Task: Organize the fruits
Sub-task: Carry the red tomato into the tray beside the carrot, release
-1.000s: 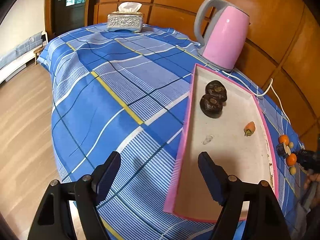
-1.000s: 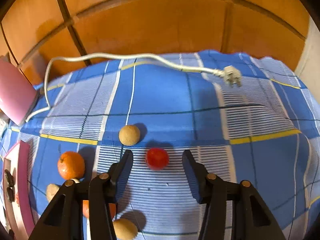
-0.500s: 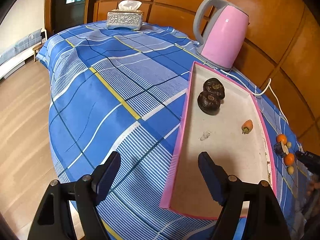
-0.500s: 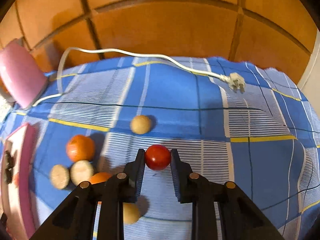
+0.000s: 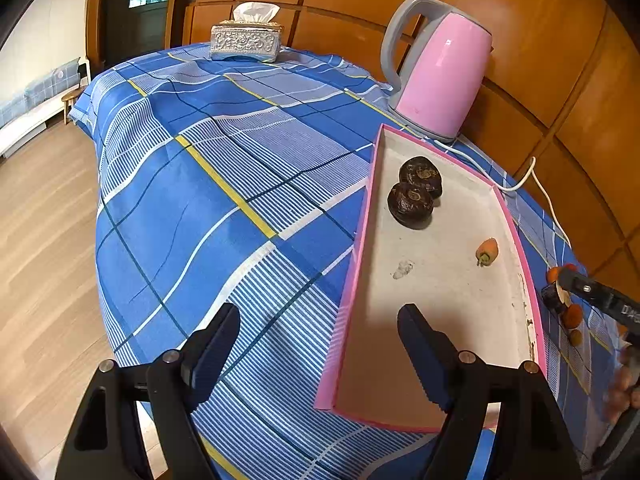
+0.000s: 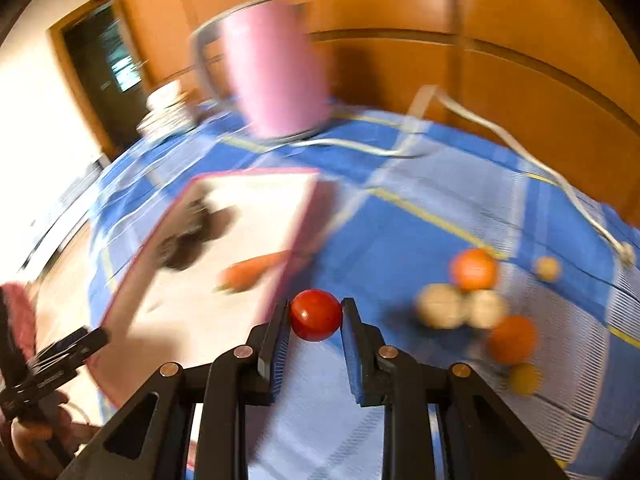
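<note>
1. The red tomato [image 6: 316, 314] is sitting pinched between the two pads of the right hand-held gripper [image 6: 316, 320], clear of the cloth and hanging just beside the near pink wall of the tray [image 6: 296, 236].
2. That right hand-held gripper is holding at its narrowest, both pads pressing on the tomato's sides; the blur across its view is suggesting a quick carry toward the tray.
3. The tray is already housing two dark round fruits [image 5: 416, 196] lying side by side and touching, plus a small orange carrot-like piece [image 5: 488, 251] near its far wall. The rest of its floor is lying bare.
4. Out on the blue checked cloth of the table [image 5: 200, 184], a cluster is waiting: two oranges [image 6: 474, 269], two pale round pieces [image 6: 460, 306], a small tan ball [image 6: 547, 269] and a small yellowish one [image 6: 524, 378].
5. The left hand-held gripper [image 5: 320, 344] is hovering with its jaws wide and nothing between them, straddling the tray's near corner, one finger over the cloth and one over the tray.
6. A pink kettle [image 5: 436, 76] and a tissue box [image 5: 246, 38] are standing farther back.
7. By my reckoning the job is under halfway: three items in, one in transit, about six to go.
</note>
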{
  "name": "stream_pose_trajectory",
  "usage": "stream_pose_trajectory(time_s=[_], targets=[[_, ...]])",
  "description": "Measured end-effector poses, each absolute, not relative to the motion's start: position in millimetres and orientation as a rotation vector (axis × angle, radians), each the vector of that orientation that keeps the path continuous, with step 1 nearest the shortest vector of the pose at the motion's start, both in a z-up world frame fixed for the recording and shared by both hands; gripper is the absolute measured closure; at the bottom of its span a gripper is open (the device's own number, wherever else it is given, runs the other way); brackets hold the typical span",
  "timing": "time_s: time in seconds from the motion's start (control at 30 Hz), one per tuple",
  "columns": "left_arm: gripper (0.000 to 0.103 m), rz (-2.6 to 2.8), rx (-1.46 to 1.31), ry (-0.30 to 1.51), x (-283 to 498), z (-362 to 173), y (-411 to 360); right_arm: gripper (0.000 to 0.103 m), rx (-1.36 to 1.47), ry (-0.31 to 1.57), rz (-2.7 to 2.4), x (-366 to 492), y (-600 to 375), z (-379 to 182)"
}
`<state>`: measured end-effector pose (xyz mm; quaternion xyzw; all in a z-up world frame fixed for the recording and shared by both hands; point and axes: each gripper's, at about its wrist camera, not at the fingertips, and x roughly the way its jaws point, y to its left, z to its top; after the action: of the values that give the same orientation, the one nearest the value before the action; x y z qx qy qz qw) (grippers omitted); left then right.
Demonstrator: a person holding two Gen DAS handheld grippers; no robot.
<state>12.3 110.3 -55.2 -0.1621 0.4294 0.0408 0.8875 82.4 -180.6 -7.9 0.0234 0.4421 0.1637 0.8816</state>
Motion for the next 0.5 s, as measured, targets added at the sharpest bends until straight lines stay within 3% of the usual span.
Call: stream_pose_trajectory(time_s=[0.3,0.43,0.5], targets=[[0.021,0.082,-0.347,0.896,11.6,-57.0,112.1,0.077,-0.008,0.972,0.437,91.2,-109.8,-21.7],[0.021,0.082,-0.348,0.898,12.0,-57.8,112.5,0.066,-0.011,0.971,0.431,93.8,-102.9,-25.1],[0.021,0.081,-0.348,0.898,12.0,-57.8,112.5,0.065,-0.004,0.964,0.421,93.3,-105.2,-24.2]])
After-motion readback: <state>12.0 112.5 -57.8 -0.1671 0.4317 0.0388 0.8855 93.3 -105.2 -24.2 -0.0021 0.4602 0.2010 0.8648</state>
